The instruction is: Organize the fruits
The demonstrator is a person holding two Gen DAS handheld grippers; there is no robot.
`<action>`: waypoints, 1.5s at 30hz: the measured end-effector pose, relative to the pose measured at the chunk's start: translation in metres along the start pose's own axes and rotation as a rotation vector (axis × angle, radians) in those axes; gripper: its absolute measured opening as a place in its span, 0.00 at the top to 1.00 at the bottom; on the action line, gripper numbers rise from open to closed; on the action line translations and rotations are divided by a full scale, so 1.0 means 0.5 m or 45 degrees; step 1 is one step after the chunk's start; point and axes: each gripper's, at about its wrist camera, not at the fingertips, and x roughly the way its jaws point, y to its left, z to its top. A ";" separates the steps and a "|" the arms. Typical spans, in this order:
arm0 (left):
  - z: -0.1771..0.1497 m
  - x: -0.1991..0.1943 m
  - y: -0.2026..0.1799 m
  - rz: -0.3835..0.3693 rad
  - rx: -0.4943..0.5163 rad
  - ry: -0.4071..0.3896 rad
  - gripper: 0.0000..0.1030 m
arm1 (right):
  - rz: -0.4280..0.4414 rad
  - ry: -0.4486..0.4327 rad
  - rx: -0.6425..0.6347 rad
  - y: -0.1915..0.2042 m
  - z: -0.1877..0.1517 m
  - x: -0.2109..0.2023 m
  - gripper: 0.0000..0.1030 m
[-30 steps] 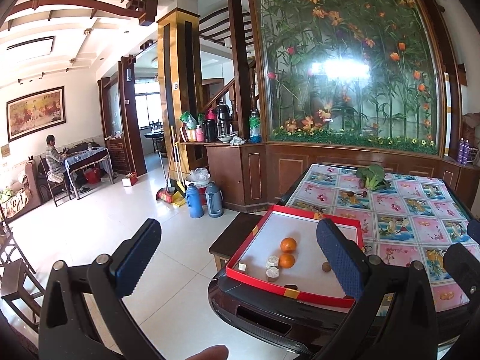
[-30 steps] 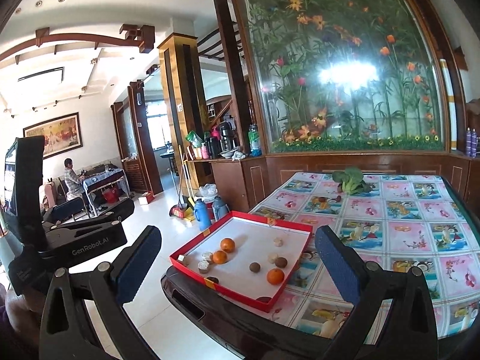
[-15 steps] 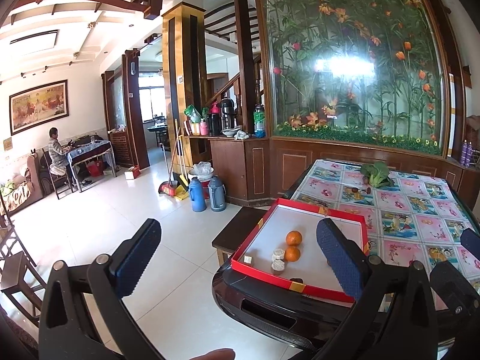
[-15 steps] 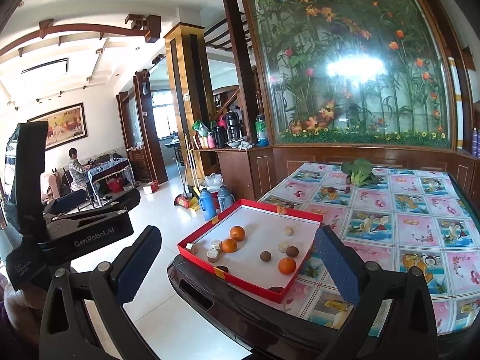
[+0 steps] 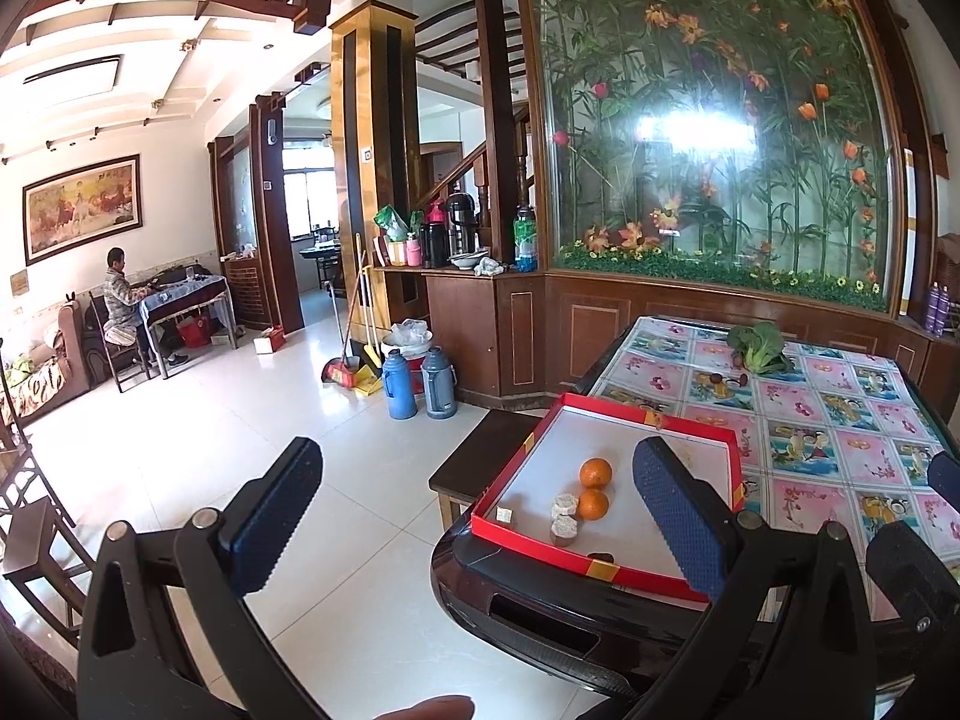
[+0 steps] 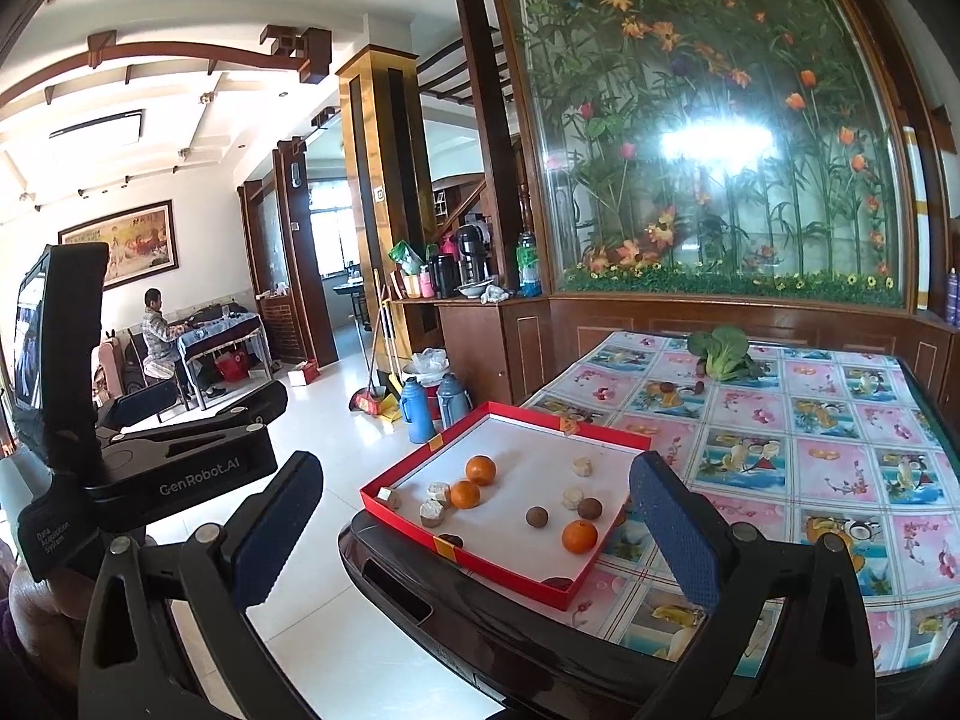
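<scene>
Ahead, both grippers, left (image 5: 474, 516) and right (image 6: 474, 522), hover released; round oranges (image 6: 480, 470) at 12 o'clock in the red tray (image 6: 606, 435) could roll if nudged.

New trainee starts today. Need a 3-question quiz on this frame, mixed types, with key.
1. How many oranges lie in the red tray in the right wrist view?
2. True or false: the right gripper is shut on an orange.
3. The leafy green vegetable lies: A) in the tray, B) on the tablecloth at the far end, C) on the floor.

Key:
1. Three: a near pair on the left and a lone orange on the right.
2. False; both it and the left gripper are open and empty.
3. B
</scene>
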 end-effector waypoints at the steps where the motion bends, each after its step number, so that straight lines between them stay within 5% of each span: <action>1: -0.001 0.000 0.001 0.000 0.000 -0.001 0.00 | -0.001 -0.003 -0.004 0.002 0.000 0.000 0.01; 45: -0.031 0.010 0.010 -0.084 -0.002 0.075 0.00 | -0.048 -0.038 -0.013 0.030 -0.004 -0.007 0.01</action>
